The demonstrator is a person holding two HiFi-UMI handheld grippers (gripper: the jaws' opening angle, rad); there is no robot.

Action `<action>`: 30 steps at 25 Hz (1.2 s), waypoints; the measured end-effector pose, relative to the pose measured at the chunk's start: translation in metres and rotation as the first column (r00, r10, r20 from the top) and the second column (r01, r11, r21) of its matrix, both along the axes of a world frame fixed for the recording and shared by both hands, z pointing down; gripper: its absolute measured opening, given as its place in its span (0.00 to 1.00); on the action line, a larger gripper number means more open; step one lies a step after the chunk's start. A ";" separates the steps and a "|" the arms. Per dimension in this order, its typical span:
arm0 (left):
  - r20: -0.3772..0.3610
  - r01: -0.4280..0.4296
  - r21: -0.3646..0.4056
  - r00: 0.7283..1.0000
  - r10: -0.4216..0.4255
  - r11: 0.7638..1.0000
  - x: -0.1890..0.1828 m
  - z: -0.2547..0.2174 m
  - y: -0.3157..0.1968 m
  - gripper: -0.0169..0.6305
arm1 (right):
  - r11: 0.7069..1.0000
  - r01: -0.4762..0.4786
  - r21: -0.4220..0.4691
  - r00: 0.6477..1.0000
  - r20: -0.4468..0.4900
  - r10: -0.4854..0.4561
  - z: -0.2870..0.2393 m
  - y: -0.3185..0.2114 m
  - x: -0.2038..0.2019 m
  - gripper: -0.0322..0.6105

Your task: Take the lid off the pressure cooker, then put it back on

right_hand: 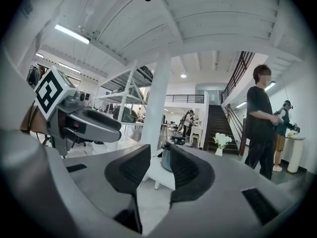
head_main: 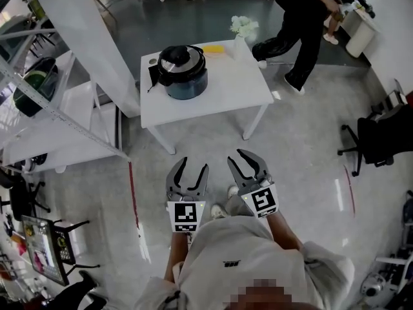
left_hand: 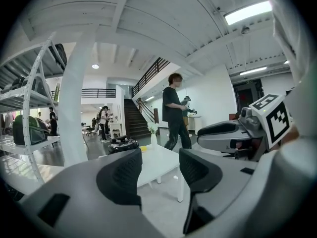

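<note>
Both grippers are short of the table [head_main: 248, 92], on its near side and well apart from it, over bare floor. Left gripper [head_main: 193, 165]: jaws a modest gap apart, nothing between them. Right gripper [head_main: 237, 160]: jaws slightly apart, also empty. The pressure cooker [head_main: 185, 77] sits at the table's far-left end with its lid [head_main: 181, 57] on, so step one isn't started. Risks as I see them: both gaps look too narrow for the lid handle, so going in like this would push the cooker rather than grab it. If the lid is twist-locked, turning it one-handed may spin or slide the pot on the table. The vase [head_main: 241, 39] at the table's far edge could get clipped by a wide swing. A person [head_main: 302, 21] beyond the table's far-right corner is a collision risk.
</note>
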State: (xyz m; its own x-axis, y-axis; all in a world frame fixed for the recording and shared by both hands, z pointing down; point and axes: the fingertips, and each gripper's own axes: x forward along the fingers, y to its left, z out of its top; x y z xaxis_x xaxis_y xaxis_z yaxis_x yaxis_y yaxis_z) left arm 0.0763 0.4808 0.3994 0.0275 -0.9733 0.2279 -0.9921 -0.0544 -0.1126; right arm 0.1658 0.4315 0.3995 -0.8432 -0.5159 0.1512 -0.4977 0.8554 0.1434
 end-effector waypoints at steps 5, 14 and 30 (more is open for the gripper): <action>0.009 -0.013 0.005 1.000 0.013 1.000 -0.006 0.000 -0.020 0.41 | 1.000 -0.008 0.022 1.000 0.007 0.008 0.005 -0.020 -0.005 0.22; 0.007 -0.002 0.000 1.000 0.002 1.000 -0.025 0.008 -0.067 0.41 | 1.000 0.003 0.001 1.000 0.013 -0.003 0.014 -0.067 -0.027 0.22; 0.007 0.040 -0.026 0.999 -0.040 0.999 -0.056 0.005 -0.199 0.40 | 0.998 0.062 -0.008 0.998 0.009 -0.062 0.010 -0.206 -0.066 0.22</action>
State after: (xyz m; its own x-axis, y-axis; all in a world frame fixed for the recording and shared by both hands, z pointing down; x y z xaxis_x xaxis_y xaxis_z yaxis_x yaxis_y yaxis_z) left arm 0.0201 0.2815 0.4043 -0.0126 -0.9674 0.2531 -0.9928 -0.0180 -0.1185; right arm 0.1000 0.2253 0.4094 -0.8749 -0.4612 0.1476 -0.4447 0.8859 0.1319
